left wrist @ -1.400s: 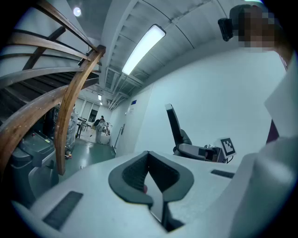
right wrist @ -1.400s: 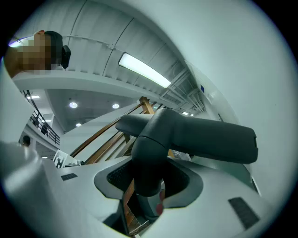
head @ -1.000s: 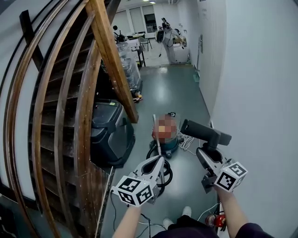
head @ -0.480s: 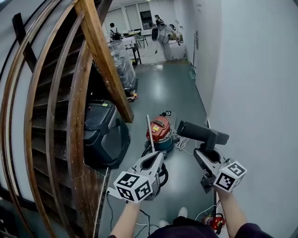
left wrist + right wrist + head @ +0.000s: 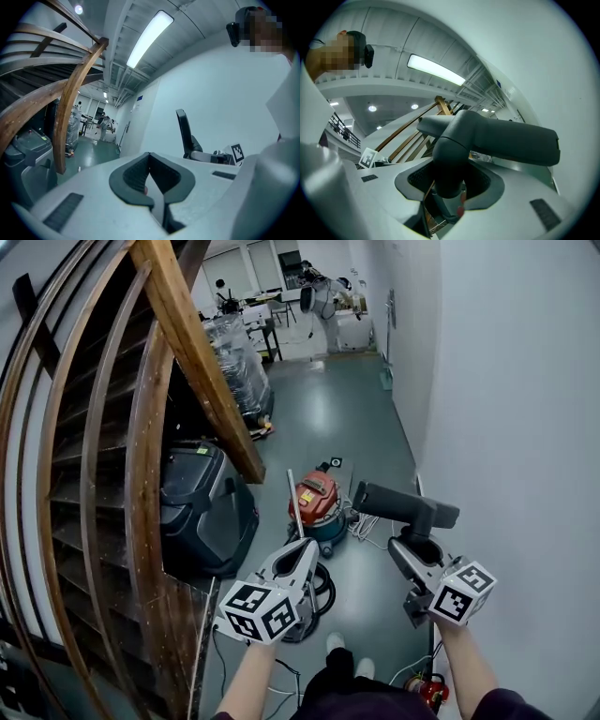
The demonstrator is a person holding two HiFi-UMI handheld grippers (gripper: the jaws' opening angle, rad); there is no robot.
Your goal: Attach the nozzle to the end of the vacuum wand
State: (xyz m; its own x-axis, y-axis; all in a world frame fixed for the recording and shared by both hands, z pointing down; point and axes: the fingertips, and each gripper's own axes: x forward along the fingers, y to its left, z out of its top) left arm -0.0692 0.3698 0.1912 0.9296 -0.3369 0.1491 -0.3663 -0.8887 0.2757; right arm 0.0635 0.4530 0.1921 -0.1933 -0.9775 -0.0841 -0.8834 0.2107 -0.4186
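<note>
Nozzle [image 5: 405, 505] is clamped by its neck in the right gripper [image 5: 418, 551], likely to meet the wand [image 5: 293, 505]; left gripper [image 5: 301, 557] fingers closed, empty

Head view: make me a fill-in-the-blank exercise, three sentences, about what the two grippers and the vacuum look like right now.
1. The right gripper is clamped on the neck of the dark grey ____.
2. The left gripper has its jaws ____, with nothing between them.
3. The vacuum canister ahead of the grippers has a ____ top.

Missing words: nozzle; shut; red.
</note>
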